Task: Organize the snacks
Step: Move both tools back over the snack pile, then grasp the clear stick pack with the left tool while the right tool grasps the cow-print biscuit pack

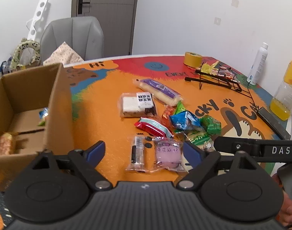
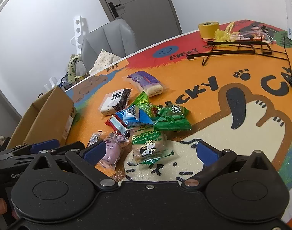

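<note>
Several wrapped snacks lie in a loose heap on the orange cat-print table [image 1: 111,134]. My left gripper [image 1: 144,151] is open and empty, low over a pink mochi pack [image 1: 166,153] and a clear black-and-white pack [image 1: 137,154]. My right gripper [image 2: 151,151] is open and empty, just before a green-and-white cow-print pack [image 2: 148,145]. The pink mochi pack [image 2: 112,151] lies by its left finger. A cardboard box [image 1: 31,103] at the left holds a few snacks.
A purple bread roll [image 1: 158,91], a black-and-white cake pack [image 1: 137,105], a red pack [image 1: 152,128], a blue pack [image 1: 184,122] and green packs [image 1: 212,124] lie further out. A black wire rack [image 1: 218,78], yellow tape roll [image 1: 193,59], spray bottle [image 1: 258,63] and juice bottle [image 1: 285,90] stand at the right.
</note>
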A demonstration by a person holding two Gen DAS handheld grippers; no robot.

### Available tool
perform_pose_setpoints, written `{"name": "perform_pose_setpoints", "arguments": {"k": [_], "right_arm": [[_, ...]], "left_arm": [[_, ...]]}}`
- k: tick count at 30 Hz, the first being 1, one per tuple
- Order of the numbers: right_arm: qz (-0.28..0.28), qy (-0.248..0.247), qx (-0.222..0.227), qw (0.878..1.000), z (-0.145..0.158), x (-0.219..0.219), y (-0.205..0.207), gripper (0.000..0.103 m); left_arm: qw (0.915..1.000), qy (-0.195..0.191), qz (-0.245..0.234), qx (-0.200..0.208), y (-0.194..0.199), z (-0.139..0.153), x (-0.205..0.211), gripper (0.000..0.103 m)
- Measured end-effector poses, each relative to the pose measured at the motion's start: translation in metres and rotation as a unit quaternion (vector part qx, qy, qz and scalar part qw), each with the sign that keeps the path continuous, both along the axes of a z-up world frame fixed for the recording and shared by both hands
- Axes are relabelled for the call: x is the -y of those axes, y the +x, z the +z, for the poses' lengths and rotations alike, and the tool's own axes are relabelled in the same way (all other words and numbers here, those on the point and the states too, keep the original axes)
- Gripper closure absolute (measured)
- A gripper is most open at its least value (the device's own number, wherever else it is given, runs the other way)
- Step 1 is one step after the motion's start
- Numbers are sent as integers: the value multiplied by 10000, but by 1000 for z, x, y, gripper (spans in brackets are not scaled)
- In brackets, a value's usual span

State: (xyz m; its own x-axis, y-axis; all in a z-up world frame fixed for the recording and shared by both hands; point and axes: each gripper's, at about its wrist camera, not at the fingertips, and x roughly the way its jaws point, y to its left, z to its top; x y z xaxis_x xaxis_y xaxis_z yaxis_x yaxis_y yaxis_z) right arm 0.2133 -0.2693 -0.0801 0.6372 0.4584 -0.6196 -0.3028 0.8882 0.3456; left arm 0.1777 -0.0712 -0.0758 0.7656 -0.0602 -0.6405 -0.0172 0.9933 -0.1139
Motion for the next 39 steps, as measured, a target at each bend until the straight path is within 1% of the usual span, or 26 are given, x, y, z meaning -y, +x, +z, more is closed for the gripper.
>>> {"name": "perform_pose_setpoints", "arguments": {"k": [3,5,7,9,10,12,13,15,18,25,29,31,32,33,34,35,36,37,39], "right_arm": [[7,-28,48,10000,-3,-1,1,0],[8,-37,55,10000,-4,-2,2,2],[15,-43,60,10000,-6,-2,3,7],[33,-45,46,10000,-7,-4,5,14],[45,-52,43,10000,-8,-5,6,16],[64,-76,28,9999,-10,-8,7,25],[71,-77,22,9999,-12,-9,8,26],[90,-80,5,9999,-14,-11,10,31],[126,-103,-22,9999,-17,-15,12,35],[145,-210,-61,9997,-23,-23,15,38],[159,-413,71,9990,-24,-31,14,38],[181,-546,146,9982,-25,-35,14,39],[181,-613,190,9978,-25,-37,13,41],[169,-685,234,9972,-25,-38,12,45],[153,-773,277,9965,-25,-39,10,48],[144,-827,307,9960,-25,-40,10,55],[159,-818,321,9960,-25,-40,9,58],[175,-787,313,9963,-25,-39,9,58],[198,-764,300,9964,-24,-38,7,59]], "left_arm": [[10000,-6,8,-20,2,-4,1,28],[10000,-19,26,-84,5,-7,1,37],[9999,-47,53,-116,7,-10,0,41],[9999,-36,95,-120,9,-13,-1,42],[9998,-34,116,-126,10,-15,-2,45],[9997,-62,150,-165,12,-18,-3,49],[9997,-76,160,-186,13,-19,-3,52],[9996,-70,178,-207,15,-21,-4,53],[9995,-57,204,-238,18,-25,-5,54],[9993,-45,259,-282,23,-31,-8,54],[9991,-71,193,-377,25,-38,-5,61],[9993,24,162,-331,24,-40,-2,61],[9994,77,142,-314,24,-41,-1,62],[9994,93,134,-309,24,-41,0,64],[9994,101,139,-302,24,-41,-1,70],[9994,113,159,-301,24,-41,-1,78],[9993,119,178,-303,24,-41,-2,80],[9993,107,188,-306,24,-41,-3,84],[9993,50,186,-320,23,-40,-5,85]]}}
